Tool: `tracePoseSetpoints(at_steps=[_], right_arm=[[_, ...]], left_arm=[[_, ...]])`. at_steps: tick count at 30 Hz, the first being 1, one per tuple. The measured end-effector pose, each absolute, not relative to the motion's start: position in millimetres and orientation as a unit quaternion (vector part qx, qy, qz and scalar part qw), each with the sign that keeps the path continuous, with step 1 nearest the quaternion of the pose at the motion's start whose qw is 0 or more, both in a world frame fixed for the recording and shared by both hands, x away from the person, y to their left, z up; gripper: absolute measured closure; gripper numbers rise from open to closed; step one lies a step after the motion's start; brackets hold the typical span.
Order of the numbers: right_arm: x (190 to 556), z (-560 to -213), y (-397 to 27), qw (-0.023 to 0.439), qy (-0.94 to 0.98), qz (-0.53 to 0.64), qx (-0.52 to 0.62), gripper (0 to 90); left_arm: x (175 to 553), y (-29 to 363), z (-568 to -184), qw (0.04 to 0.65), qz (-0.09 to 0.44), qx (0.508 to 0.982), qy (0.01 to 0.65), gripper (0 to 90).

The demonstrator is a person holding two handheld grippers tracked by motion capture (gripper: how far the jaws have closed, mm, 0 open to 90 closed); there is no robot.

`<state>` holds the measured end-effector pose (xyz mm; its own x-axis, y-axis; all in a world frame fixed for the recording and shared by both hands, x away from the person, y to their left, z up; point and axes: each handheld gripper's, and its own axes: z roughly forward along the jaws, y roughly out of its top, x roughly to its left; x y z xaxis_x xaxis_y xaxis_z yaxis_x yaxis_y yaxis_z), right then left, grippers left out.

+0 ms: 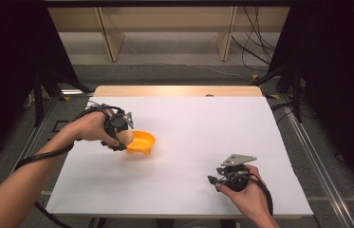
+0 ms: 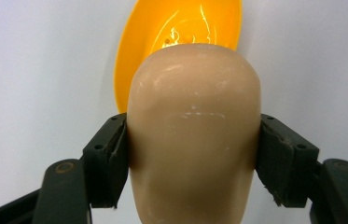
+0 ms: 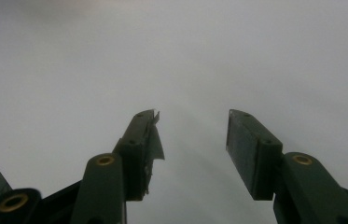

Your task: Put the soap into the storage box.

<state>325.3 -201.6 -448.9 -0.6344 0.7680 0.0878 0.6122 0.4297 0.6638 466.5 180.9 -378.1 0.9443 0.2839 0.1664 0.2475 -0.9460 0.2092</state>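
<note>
An orange bowl [image 1: 142,141] sits on the white table sheet [image 1: 189,123], left of centre. My left gripper [image 1: 123,136] is at the bowl's left rim, shut on a smooth beige egg-shaped object [image 2: 194,126]. In the left gripper view the two black jaws press the object's sides, and the orange bowl [image 2: 162,28] lies just beyond and below it. My right gripper [image 1: 215,180] rests low near the table's front right, held in a hand. In the right gripper view its jaws stand apart over bare white sheet, so the right gripper [image 3: 192,128] is open and holds nothing.
The white sheet covers a wooden table whose far edge [image 1: 177,90] shows bare wood. Beyond it are wooden shelf legs [image 1: 110,33] and loose cables [image 1: 255,47] on the floor. Dark stands flank both sides of the table.
</note>
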Motion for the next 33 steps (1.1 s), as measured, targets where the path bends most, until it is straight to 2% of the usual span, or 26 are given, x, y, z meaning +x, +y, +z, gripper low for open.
tracePoseSetpoints(at_steps=[33], right_arm=[[324,-448,-202,0.117,0.835,0.340,0.417,52.7]], left_arm=[[481,169,-383,0.131,0.124,0.973,0.143,32.4]])
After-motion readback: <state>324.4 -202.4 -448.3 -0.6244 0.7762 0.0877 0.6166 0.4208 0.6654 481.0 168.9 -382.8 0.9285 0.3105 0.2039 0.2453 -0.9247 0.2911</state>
